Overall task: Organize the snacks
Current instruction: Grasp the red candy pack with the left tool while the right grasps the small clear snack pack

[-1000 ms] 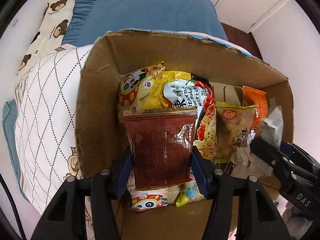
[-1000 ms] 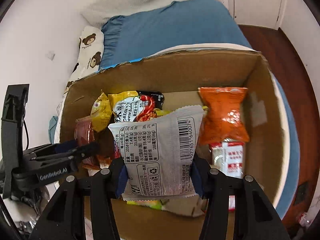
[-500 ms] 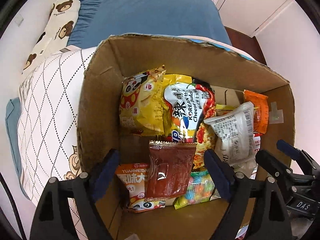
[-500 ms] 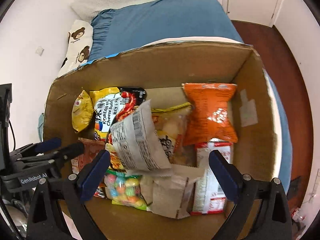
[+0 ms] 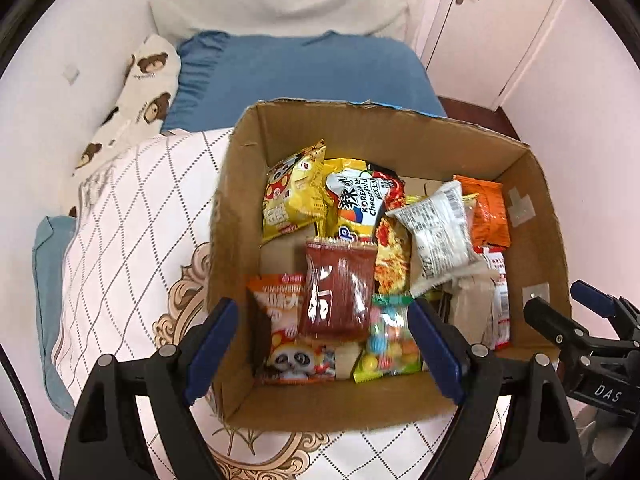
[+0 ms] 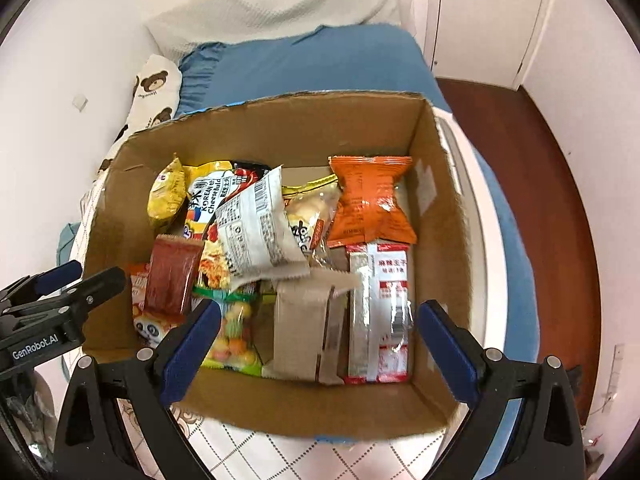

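A cardboard box (image 5: 240, 216) (image 6: 436, 208) stands on the bed and holds several snack packs. A dark red packet (image 5: 340, 288) (image 6: 172, 276) lies near the box's left front, on an orange panda pack (image 5: 280, 320). A white barcode packet (image 5: 436, 232) (image 6: 256, 228) lies tilted across the middle. My left gripper (image 5: 322, 350) hovers above the box's near left part, open and empty. My right gripper (image 6: 318, 350) hangs open and empty over the near right part, above a brown packet (image 6: 304, 332) and a red-and-white pack (image 6: 380, 312).
An orange packet (image 6: 370, 200), yellow packs (image 5: 296, 196) and a candy bag (image 5: 390, 340) also lie in the box. The box rests on a white patterned quilt (image 5: 132, 248). A blue pillow (image 5: 300, 68) and a bear-print pillow (image 5: 140, 96) lie beyond it. Wooden floor (image 6: 540, 168) lies to the right.
Both grippers opened and dropped their packets into the box: the left let go of the dark red one, the right of the white barcode one. Both then drew up and back.
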